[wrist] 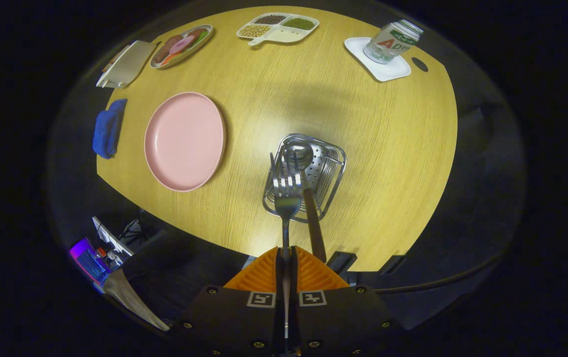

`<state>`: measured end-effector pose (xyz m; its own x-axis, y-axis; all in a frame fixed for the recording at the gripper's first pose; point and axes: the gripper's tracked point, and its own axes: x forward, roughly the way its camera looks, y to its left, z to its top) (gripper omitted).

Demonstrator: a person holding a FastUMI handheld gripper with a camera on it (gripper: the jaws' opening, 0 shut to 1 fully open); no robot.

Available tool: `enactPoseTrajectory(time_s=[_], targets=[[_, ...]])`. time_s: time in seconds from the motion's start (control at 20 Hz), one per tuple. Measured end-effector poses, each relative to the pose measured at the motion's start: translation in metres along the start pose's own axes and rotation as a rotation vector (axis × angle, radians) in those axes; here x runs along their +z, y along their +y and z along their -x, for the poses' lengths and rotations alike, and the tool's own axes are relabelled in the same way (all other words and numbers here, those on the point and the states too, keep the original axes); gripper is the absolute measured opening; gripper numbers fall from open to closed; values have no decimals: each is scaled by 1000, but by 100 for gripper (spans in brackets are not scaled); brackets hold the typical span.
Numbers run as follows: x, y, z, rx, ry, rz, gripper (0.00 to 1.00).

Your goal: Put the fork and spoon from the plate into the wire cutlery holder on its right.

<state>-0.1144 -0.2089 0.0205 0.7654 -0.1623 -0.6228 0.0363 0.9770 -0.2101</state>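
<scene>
My gripper (286,255) is shut on the handle of a metal fork (286,196), held high above the table. The fork's tines point forward over the near rim of the wire cutlery holder (331,171). A spoon (299,153) stands in the holder, bowl down, with its dark handle (313,225) leaning toward me just right of the fork. The pink plate (184,141) lies bare on the wooden table, left of the holder.
A blue cloth (108,128) lies left of the plate. Beyond are a food plate (180,45), a grey board (126,64), a divided dish of beans (278,27) and a can (392,41) on a white coaster (380,67). The table's near edge curves just below the holder.
</scene>
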Motion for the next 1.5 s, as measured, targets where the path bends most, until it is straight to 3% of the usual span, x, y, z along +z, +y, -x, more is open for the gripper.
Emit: enactPoseTrajectory(time_s=[0.25,0.65,1.1,1.5], targets=[[-1,-12,-1,-15,158,69,3],[26,-4,-9,-30,286,136,3],[20,-6,0,-27,449,136,3],[18,-5,3,-14,495,76,3]])
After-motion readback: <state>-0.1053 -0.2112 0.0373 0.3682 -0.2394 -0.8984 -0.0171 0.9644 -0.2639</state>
